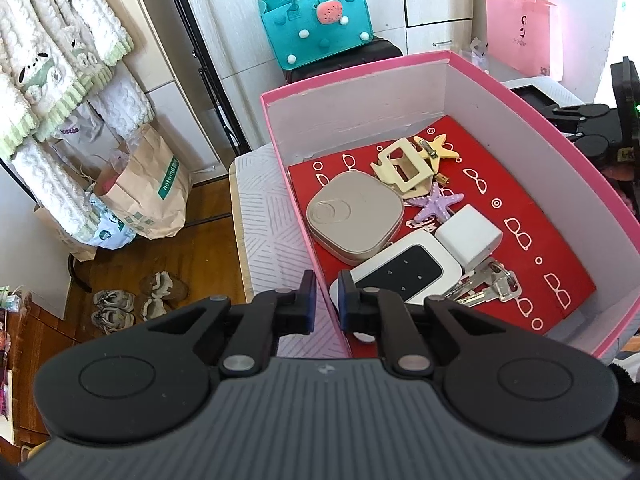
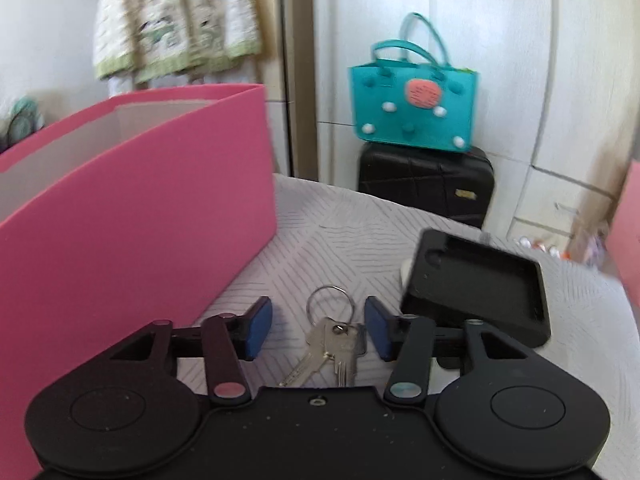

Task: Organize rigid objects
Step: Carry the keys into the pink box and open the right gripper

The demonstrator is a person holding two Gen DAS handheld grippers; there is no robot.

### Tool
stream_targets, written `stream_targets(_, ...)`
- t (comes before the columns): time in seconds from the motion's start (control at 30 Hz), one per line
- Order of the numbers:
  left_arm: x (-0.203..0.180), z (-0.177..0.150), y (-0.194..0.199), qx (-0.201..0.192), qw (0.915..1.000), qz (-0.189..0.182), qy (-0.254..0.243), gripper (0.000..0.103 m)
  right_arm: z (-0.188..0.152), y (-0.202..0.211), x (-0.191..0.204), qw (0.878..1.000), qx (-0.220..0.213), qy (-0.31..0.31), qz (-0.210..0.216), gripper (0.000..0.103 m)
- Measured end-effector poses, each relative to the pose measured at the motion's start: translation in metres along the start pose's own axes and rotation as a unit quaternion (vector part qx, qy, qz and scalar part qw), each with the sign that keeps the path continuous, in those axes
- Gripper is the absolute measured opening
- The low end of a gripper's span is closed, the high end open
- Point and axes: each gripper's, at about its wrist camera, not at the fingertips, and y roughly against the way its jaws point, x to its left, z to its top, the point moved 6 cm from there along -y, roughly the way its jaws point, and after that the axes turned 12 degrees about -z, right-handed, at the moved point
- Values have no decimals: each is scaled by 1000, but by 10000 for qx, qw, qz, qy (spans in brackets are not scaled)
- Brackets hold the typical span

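- Keys on a ring lie flat on the cloth, right between the right gripper's blue pads; pads stand apart on either side and touch nothing, gap moderately narrow. Ring end points away from the claw.
- Wardrobe/cabinet fronts, white panels, fill the far wall well ahead of both claws.
- Table cloth, pale with a hatched line pattern, covers the surface under the right claw and runs to a rounded far edge.
- Wood floor lies below-left of the left claw; paper bags and worn shoes sit on it.
- Knit garments, cream with green trim, hang far left of the left claw.
- Pink box, open top, white inner walls, red printed liner: directly ahead of the left gripper. From the right claw it sits just left, outer wall close to the left finger.
- Left claw jaws nearly closed, pinching the box's near wall.
- Black suitcase stands beyond the table; teal felt bag sits on top of it.
- Pink tote hangs far ahead-right of the left claw.
- Black tray-like case lies just ahead-right of the right claw, touching the cloth.
- Inside the box, ahead of the left claw: beige rounded case, white device with black panel, white cube charger, second key bunch, cream clip, purple starfish, yellow starfish.
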Motion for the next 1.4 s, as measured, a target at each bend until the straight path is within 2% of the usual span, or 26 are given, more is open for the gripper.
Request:
stream_targets(0.03, 0, 0, 1, -2, 10000, 13, -13, 10, 1, 2, 1, 10000, 6, 69, 5, 6)
stream_targets(0.07, -1, 0, 1, -9, 10000, 13, -18, 10, 2, 3, 0, 10000, 17, 74, -5, 5)
stream_targets(0.4, -2, -3, 5, -82, 10000, -12, -38, 10, 18, 45, -2, 9992, -288, -218, 179, 4)
stream_targets(0.8, -2, -10, 11, -97, 9996, -224, 109, 12, 84, 131, 16, 9921, -1237, -10, 224, 4)
stream_targets(0.97, -3, -16, 15, -97, 9993, -324, 131, 12, 107, 159, 30, 9868, -1524, -61, 548, 4)
stream_targets(1.2, -8, -24, 22, -97, 9987, -468, 161, 15, 110, 171, 62, 9812, -1595, 97, 1078, 5)
stream_targets(1.4, -9, -27, 25, -106, 9984, -532, 166, 17, 86, 141, 89, 9855, -1155, 315, 1203, 5)
